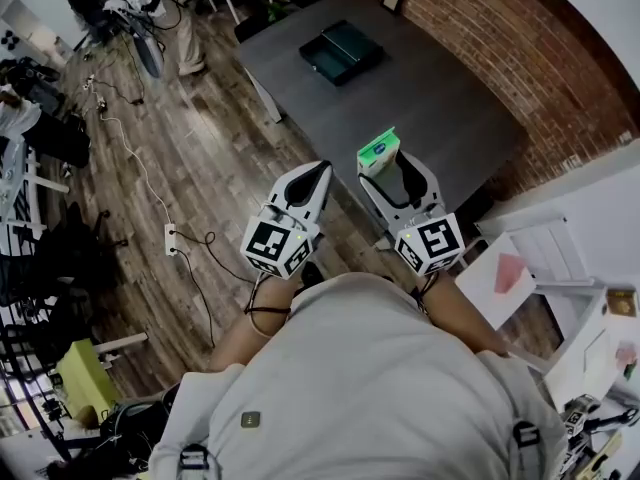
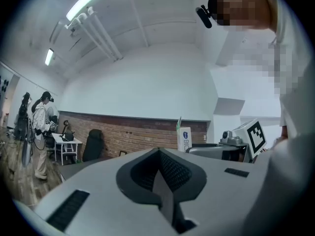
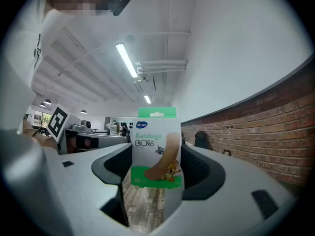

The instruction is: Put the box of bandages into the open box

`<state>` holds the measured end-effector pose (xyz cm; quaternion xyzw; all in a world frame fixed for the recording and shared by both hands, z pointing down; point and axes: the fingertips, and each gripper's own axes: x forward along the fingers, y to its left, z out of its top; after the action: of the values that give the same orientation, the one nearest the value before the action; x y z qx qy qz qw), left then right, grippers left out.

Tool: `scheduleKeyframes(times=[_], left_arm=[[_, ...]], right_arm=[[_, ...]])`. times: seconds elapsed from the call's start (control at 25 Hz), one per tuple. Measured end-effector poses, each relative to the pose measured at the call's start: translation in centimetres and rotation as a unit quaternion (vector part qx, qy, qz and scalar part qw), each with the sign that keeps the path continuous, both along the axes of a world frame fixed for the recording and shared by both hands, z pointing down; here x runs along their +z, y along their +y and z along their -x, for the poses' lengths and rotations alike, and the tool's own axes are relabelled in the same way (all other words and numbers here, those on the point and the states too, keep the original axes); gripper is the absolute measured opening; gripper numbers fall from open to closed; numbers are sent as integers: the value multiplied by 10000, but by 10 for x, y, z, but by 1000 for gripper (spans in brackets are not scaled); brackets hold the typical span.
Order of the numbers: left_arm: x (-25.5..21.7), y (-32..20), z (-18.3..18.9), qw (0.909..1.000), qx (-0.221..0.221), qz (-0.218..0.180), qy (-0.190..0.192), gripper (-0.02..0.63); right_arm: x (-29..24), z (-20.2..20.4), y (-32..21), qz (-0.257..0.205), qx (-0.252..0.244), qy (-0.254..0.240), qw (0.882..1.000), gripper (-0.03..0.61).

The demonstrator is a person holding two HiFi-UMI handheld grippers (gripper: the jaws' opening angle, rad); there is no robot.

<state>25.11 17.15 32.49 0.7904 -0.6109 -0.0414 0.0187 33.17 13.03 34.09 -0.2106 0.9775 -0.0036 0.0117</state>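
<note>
Head view: the right gripper clamps the bandage box upright. The open box lies well ahead of it on the table.
Left gripper view: the left gripper is closed and empty.
Right gripper view: the bandage box stands between the jaws.
This looks like the carrying step; next, reach forward over the open box.

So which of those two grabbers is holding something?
The right gripper: a green-and-white bandage box is clamped between its jaws. The left gripper has its jaws together, empty.

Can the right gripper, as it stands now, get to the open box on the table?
Probably not yet: the open box lies far up the table from the right gripper, which holds the box of bandages. Nothing stands between them.
</note>
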Motion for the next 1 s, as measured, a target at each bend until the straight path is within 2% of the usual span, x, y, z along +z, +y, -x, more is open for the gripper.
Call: scheduleKeyframes(times=[0.2,0.44,0.72,1.0], left_arm=[[-6,2,25,9999,70,-75,20,15],[-6,9,72,9998,179,-88,60,15],[2,15,125,9991,431,36,21,15],[4,24,168,9990,444,62,52,15]], right_arm=[[-3,23,1,-39,94,84,9999,299],[-6,69,8,-69,215,108,9997,299],[7,124,19,109,348,204,9991,299],[11,167,25,125,327,282,9990,299]])
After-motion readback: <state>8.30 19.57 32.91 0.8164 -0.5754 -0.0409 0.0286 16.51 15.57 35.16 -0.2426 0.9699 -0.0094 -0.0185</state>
